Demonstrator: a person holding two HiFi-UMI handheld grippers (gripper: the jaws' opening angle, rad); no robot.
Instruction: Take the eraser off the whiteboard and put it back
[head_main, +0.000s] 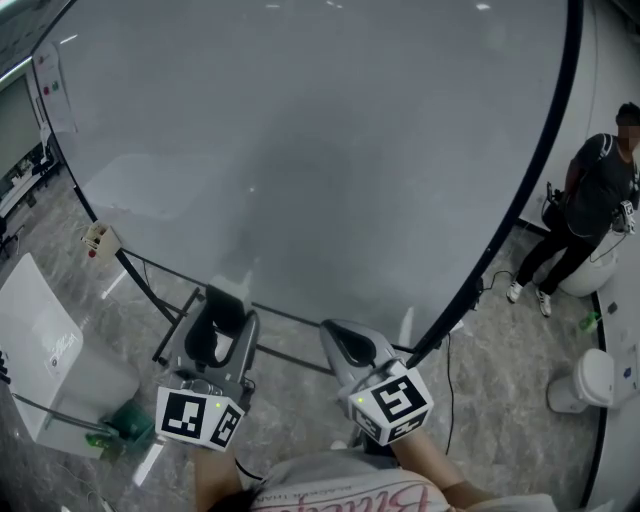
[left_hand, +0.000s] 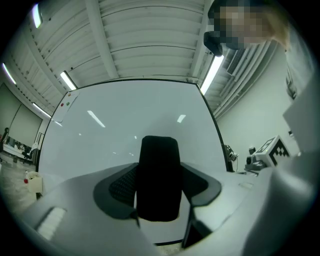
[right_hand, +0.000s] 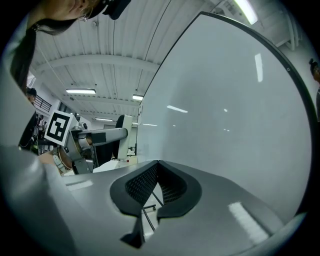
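Observation:
A black eraser (left_hand: 159, 195) stands upright between the jaws of my left gripper (left_hand: 160, 165), which is shut on it. In the head view that gripper (head_main: 225, 300) sits low in front of the whiteboard (head_main: 300, 150), near its bottom edge, with the eraser (head_main: 222, 318) dark between the fingers. Whether the eraser touches the board does not show. My right gripper (head_main: 345, 335) hangs beside it to the right, also facing the board. Its pads (right_hand: 145, 182) meet at the tips with nothing between them. The whiteboard (right_hand: 225, 100) surface looks blank.
A person (head_main: 590, 210) stands at the right beyond the board's edge, next to white stools (head_main: 585, 380). A white box (head_main: 40, 340) and a green thing (head_main: 125, 420) lie on the floor at the left. A small box (head_main: 100, 240) hangs at the board's left edge.

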